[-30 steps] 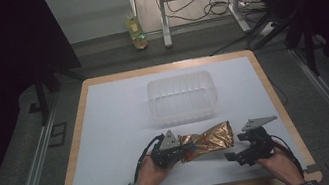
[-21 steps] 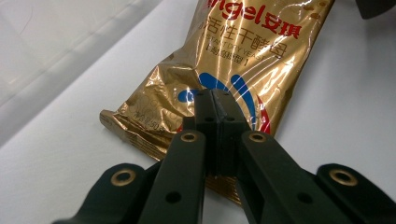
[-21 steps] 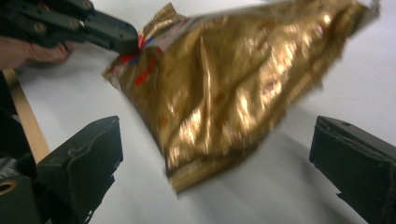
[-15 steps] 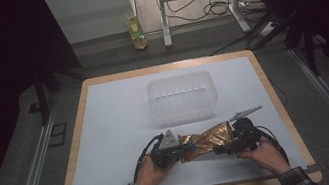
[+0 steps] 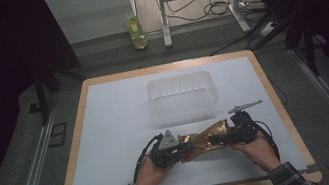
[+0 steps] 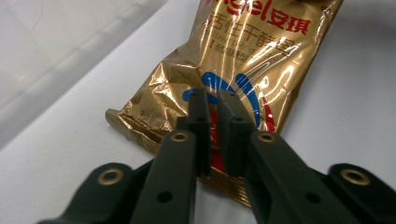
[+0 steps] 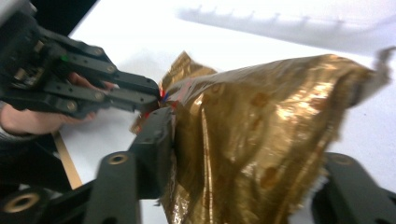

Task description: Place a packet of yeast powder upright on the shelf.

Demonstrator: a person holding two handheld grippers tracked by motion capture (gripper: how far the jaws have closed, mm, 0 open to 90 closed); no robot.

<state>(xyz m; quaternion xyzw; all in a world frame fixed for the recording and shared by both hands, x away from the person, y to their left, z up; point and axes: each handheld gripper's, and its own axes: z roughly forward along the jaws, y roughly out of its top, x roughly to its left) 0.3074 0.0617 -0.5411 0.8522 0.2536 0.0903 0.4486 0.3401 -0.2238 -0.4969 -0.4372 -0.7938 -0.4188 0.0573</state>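
table (image 5: 108, 132) bearing tub (image 5: 182, 97), gold bag (image 5: 206, 139)

- The left hand (image 5: 149, 172) comes in from six o'clock of the high view, in a plaid sleeve, forearm angled toward one o'clock.
- The left gripper (image 5: 182, 151) lies low and level, pointing toward three o'clock; in the left gripper view (image 6: 213, 100) its jaws stand almost together, pinching an edge of the gold packet (image 5: 206, 140).
- The right hand (image 5: 258, 150) enters from five o'clock, its forearm leaning toward eleven o'clock.
- The right gripper (image 5: 223, 137) points toward nine o'clock, facing the left one.
- In the right gripper view (image 7: 261, 154) its jaws have just been closing, with the packet's other end between them and the near pad (image 7: 161, 135) against the foil.
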